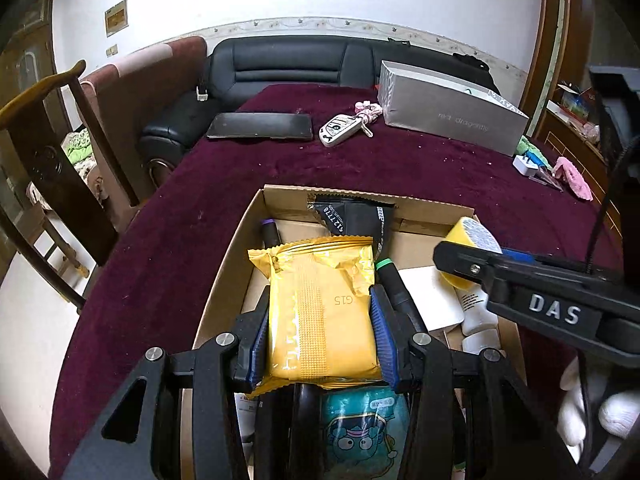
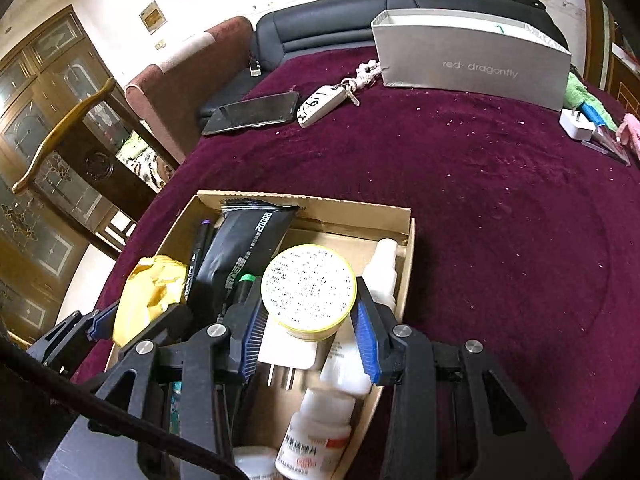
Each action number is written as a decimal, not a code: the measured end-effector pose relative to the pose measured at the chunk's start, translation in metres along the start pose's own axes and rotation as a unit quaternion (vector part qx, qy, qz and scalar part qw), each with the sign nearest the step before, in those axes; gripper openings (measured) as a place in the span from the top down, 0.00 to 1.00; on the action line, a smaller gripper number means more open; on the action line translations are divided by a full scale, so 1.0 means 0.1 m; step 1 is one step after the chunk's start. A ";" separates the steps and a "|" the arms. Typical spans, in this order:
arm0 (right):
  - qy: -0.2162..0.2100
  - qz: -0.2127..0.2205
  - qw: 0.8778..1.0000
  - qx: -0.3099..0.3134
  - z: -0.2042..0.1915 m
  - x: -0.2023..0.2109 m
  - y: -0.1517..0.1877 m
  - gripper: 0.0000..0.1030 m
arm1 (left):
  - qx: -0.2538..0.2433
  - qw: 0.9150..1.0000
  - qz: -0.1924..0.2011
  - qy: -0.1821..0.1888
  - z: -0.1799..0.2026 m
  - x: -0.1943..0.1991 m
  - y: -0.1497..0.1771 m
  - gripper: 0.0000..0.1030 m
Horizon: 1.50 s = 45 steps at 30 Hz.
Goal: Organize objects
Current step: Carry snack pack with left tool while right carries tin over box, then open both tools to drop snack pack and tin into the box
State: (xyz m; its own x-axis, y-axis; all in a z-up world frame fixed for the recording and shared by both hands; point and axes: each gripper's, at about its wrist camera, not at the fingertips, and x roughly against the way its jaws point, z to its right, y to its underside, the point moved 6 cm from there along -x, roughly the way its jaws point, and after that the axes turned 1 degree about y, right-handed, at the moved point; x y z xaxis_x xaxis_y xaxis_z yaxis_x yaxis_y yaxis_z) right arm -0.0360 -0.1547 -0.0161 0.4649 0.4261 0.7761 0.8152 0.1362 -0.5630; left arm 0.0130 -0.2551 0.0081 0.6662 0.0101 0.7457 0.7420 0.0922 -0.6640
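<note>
An open cardboard box (image 1: 240,240) (image 2: 328,204) sits on the purple tablecloth, holding a black pouch (image 1: 352,216) (image 2: 240,252), markers, white bottles (image 2: 320,432), a white charger and a teal cartoon packet (image 1: 364,428). My left gripper (image 1: 322,320) is shut on a yellow snack packet (image 1: 320,304), held over the box; the packet also shows in the right wrist view (image 2: 148,296). My right gripper (image 2: 308,332) is shut on a round yellow-rimmed tin (image 2: 308,284) (image 1: 472,240) above the box's right side.
On the cloth beyond the box lie a black phone (image 1: 260,126) (image 2: 252,114), a white car key with keychain (image 1: 340,128) (image 2: 322,106), a grey "red dragonfly" box (image 1: 448,112) (image 2: 472,60), a white plug (image 2: 576,124) and pink items (image 1: 572,176). A wooden chair (image 1: 48,128) stands left.
</note>
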 end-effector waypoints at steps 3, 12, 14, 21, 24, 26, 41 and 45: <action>0.001 -0.005 1.000 0.006 -0.02 -0.06 -0.01 0.63 | 0.001 1.000 -0.007 -0.003 0.00 -0.03 0.00 0.62; 0.011 -0.013 1.000 0.021 -0.06 -0.21 -0.07 0.63 | 0.010 0.999 -0.033 -0.008 -0.05 -0.12 0.00 0.61; 0.011 -0.014 1.000 0.020 -0.06 -0.23 -0.08 0.63 | 0.010 0.999 -0.036 -0.008 -0.04 -0.14 -0.01 0.61; 0.009 -0.021 1.000 0.018 -0.04 -0.30 -0.09 0.63 | 0.013 0.999 -0.033 -0.019 -0.04 -0.19 -0.03 0.60; 0.007 -0.028 0.999 0.014 -0.03 -0.33 -0.09 0.63 | 0.015 0.999 -0.035 -0.019 -0.04 -0.22 -0.04 0.58; 0.006 -0.034 0.999 0.013 -0.03 -0.35 -0.09 0.63 | 0.016 0.999 -0.038 -0.021 -0.04 -0.24 -0.03 0.56; 0.032 -0.002 0.999 0.019 -0.04 -0.16 -0.15 0.54 | 0.033 0.999 0.007 -0.026 -0.09 0.00 -0.09 0.46; 0.034 0.030 0.999 0.007 -0.01 0.13 -0.19 0.53 | 0.044 0.996 0.066 -0.035 -0.12 0.35 -0.15 0.43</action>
State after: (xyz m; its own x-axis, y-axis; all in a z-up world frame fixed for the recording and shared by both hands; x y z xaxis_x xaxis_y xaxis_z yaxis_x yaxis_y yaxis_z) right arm -0.0453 -0.1523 0.0048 0.5348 0.3720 0.7587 0.7807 0.1259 -0.6121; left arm 0.0264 -0.2681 0.0438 0.7490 0.0963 0.6556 0.6363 0.1717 -0.7521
